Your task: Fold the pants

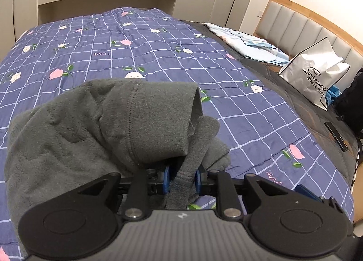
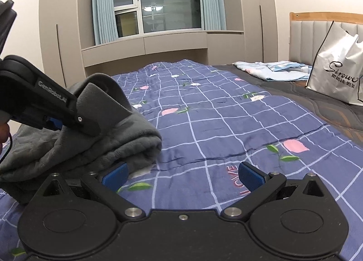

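Your left gripper: blue pads pinched narrow on fold of grey fleece pants, bunched at left on purple checked floral quilt. Your right gripper: jaws wide apart, nothing held, just beside pants' edge. White printed shopping bag far right by headboard.

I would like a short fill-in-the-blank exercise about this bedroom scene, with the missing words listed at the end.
1. The left claw is pinching the grey ____ between its blue pads.
2. The right claw stands ____ with nothing between its pads.
3. The quilt on the bed is printed with pink and white ____.
4. The white shopping bag leans against the ____.

Missing words: pants; open; flowers; headboard
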The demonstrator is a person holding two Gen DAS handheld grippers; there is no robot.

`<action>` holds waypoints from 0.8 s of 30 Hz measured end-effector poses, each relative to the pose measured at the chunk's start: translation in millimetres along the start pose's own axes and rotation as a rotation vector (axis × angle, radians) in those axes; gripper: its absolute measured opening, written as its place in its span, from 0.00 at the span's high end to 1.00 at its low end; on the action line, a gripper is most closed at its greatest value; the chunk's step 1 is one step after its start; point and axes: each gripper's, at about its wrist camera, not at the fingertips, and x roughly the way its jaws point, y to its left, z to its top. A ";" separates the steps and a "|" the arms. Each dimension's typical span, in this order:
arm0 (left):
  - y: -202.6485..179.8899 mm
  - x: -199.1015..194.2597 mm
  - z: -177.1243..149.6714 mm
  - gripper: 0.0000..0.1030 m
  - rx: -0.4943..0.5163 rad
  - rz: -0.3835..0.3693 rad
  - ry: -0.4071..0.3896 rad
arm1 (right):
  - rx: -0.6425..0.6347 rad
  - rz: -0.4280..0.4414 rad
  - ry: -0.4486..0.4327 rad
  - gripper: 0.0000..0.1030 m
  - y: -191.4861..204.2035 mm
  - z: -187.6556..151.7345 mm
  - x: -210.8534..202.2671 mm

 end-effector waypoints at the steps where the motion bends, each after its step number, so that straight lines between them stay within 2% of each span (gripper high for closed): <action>1: 0.2 -0.1 1.2 0.78 -0.002 0.000 0.003 | -0.001 -0.003 -0.001 0.00 0.5 0.3 -0.3; 6: -3.1 -2.8 11.5 0.67 -0.017 -0.017 0.017 | 0.000 -0.010 -0.011 0.00 1.9 1.9 -8.6; 9: -7.2 -9.5 12.3 0.39 -0.014 -0.051 0.029 | 0.000 -0.015 -0.010 0.00 3.3 2.5 -15.4; 10: -7.9 -13.8 12.5 0.25 -0.017 -0.076 0.026 | 0.000 -0.017 -0.010 0.00 3.7 2.4 -17.9; 11: -8.2 -18.8 12.7 0.19 -0.022 -0.098 0.014 | 0.000 -0.017 -0.011 0.00 4.4 2.3 -21.3; 14: -5.6 -39.2 13.0 0.12 -0.033 -0.158 -0.033 | -0.005 -0.015 -0.014 0.00 7.1 1.7 -30.8; 17: 2.2 -61.8 12.2 0.01 -0.049 -0.172 -0.081 | -0.008 -0.012 -0.015 0.00 10.7 0.6 -39.8; 20: 16.8 -84.7 12.5 0.01 -0.072 -0.137 -0.116 | -0.006 -0.004 -0.011 0.00 15.2 -1.6 -46.8; 24: 44.7 -107.8 8.5 0.00 -0.132 -0.024 -0.137 | -0.006 0.022 -0.004 0.00 24.9 -3.6 -52.7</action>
